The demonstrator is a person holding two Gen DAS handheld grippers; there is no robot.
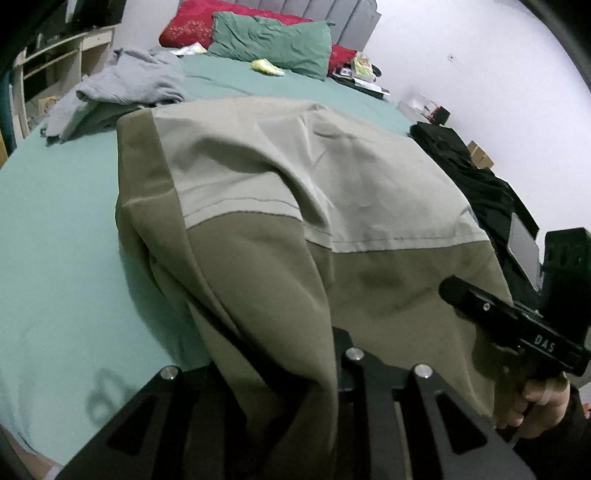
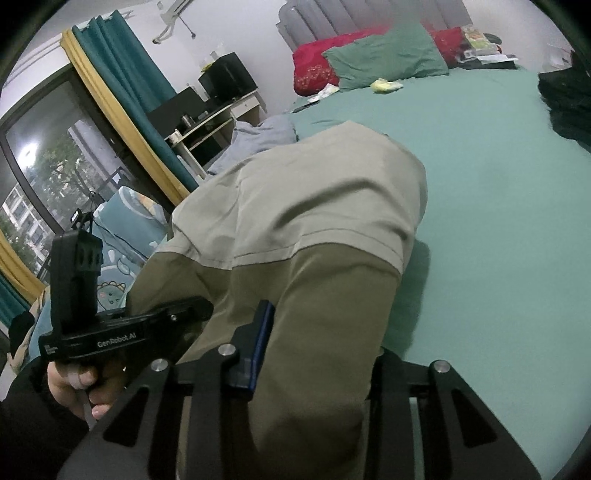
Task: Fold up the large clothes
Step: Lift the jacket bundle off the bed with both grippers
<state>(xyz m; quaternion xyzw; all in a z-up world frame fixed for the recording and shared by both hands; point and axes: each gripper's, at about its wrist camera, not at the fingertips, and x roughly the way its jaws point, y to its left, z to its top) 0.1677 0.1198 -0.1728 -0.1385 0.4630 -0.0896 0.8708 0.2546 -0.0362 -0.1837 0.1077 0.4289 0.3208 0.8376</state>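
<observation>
A two-tone garment [image 1: 280, 206], pale grey across its upper part and olive below a stitched seam, lies on a bed covered in a green sheet [image 1: 55, 221]. Its near end is lifted off the sheet toward the bed's near edge, and its far end rests around the middle of the bed.

The left gripper [image 1: 273, 398] has olive cloth bunched between its narrowed jaws, which are pressed onto it; the fingertips themselves are buried in the fabric. The right gripper [image 2: 314, 373] is likewise clamped on the olive end, with one blue-edged finger [image 2: 260, 343] showing beside the fold and the other covered by cloth. In each wrist view the opposite gripper appears at the picture's side, held by a hand [image 2: 79, 384] in a dark sleeve, partly cut off by the frame.

At the bed's head end lie a green pillow [image 1: 273, 44] and a red pillow [image 1: 192, 22], with a small yellow item [image 1: 267, 67] too blurred to identify. A crumpled grey garment [image 1: 122, 88] sits near the left edge, and a dark pile [image 1: 476, 177] along the right edge. Open shelves [image 2: 207, 125] beside the bed hold small items, unclear at this size. Teal curtains [image 2: 122, 62] frame a window [image 2: 48, 177].
</observation>
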